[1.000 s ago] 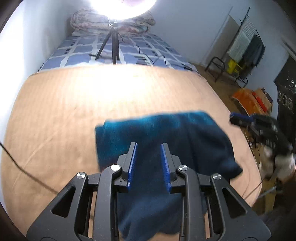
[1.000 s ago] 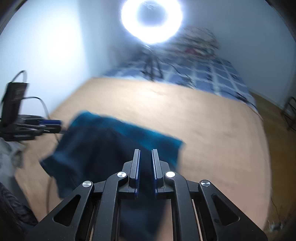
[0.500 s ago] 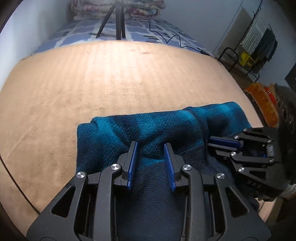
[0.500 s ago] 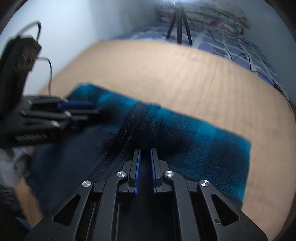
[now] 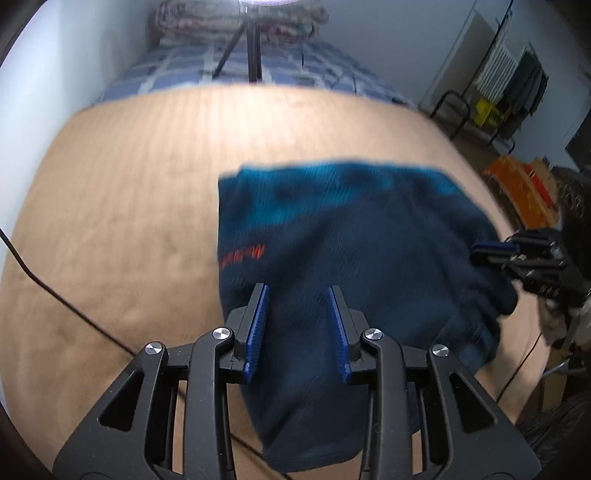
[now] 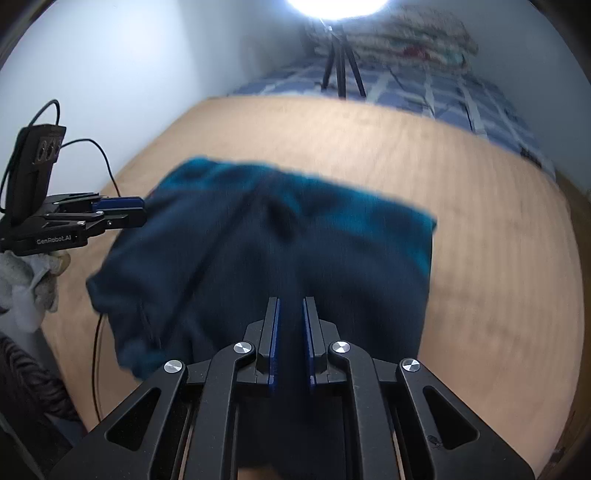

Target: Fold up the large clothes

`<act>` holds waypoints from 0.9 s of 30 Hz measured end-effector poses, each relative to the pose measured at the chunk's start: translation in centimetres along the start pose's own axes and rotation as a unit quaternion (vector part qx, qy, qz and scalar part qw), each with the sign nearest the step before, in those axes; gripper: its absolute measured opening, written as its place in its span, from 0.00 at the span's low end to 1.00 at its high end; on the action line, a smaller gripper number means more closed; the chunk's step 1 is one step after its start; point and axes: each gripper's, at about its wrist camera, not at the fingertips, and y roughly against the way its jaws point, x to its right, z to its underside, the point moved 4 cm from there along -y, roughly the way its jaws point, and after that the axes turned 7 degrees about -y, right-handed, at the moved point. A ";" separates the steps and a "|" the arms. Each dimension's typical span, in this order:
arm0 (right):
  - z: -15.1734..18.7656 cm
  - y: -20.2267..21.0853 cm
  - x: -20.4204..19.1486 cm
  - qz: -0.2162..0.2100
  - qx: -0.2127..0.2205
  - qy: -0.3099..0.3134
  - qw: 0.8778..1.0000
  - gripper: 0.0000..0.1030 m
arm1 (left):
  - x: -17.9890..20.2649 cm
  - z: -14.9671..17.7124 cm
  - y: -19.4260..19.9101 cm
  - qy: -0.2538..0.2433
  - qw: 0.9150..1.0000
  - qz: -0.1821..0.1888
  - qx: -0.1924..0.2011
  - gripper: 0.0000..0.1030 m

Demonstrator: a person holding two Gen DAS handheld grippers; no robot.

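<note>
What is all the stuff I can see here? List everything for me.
Fleece: one, dark blue with teal band, on the tan cover.
Cover: one, tan, spread over the near bed.
Quilt: one, blue checked, far end of the bed.
Bedding pile: one, patterned, against the far wall.
Tripod: one, black, on the quilt under a bright lamp.
Clothes rack: one, dark, far right by the wall.
Cable: one, black, across the cover's left side.
Left tongs: black with blue pads, open over the fleece.
Right tongs: black with blue pads, nearly closed, fleece between them.
</note>
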 end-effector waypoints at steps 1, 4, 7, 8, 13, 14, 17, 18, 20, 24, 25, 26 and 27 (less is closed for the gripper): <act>0.1 -0.5 0.4 -0.002 -0.003 -0.006 1.000 0.10 | -0.2 0.6 -0.6 0.008 1.000 0.003 -0.006 0.31; 0.8 -1.9 0.9 -0.012 -0.017 -0.022 1.000 0.10 | -0.6 1.7 -2.0 0.026 1.000 0.010 -0.008 0.35; 1.3 -3.1 0.5 0.005 -0.018 -0.008 1.000 0.10 | 0.0 2.0 -2.2 0.002 1.000 -0.009 -0.002 0.35; 1.1 -3.1 0.4 0.009 -0.018 -0.008 1.000 0.10 | 0.0 2.0 -2.0 0.004 1.000 -0.009 -0.004 0.35; 0.2 0.0 0.1 0.008 0.002 -0.010 1.000 0.10 | -0.5 1.1 1.3 0.031 0.999 0.000 0.027 0.40; 0.3 0.9 0.2 0.005 0.011 -0.016 1.000 0.12 | -0.8 1.1 2.2 0.037 0.999 0.004 0.039 0.49; 0.0 2.9 0.6 -0.017 0.041 -0.035 0.998 0.32 | -2.7 0.2 3.7 0.066 0.995 0.023 0.069 0.52; -0.2 3.4 0.7 -0.020 0.047 -0.040 0.998 0.33 | -3.7 -0.4 3.6 0.082 0.994 0.030 0.070 0.52; -0.7 3.6 0.6 -0.016 0.057 -0.042 0.997 0.33 | -5.7 -1.8 3.0 0.117 0.989 0.044 0.074 0.52; -2.5 2.7 0.7 -0.002 0.061 -0.046 0.997 0.33 | -10.1 -4.9 0.2 0.201 0.971 0.107 0.071 0.48; -2.9 2.3 1.0 0.000 0.061 -0.047 0.997 0.33 | -10.8 -5.4 -0.6 0.214 0.967 0.124 0.063 0.48; -3.3 1.9 1.4 0.003 0.060 -0.051 0.997 0.33 | -11.4 -5.8 -1.5 0.228 0.962 0.140 0.055 0.48; -3.8 1.6 1.9 0.005 0.059 -0.056 0.997 0.33 | -11.9 -6.3 -2.3 0.237 0.959 0.149 0.050 0.48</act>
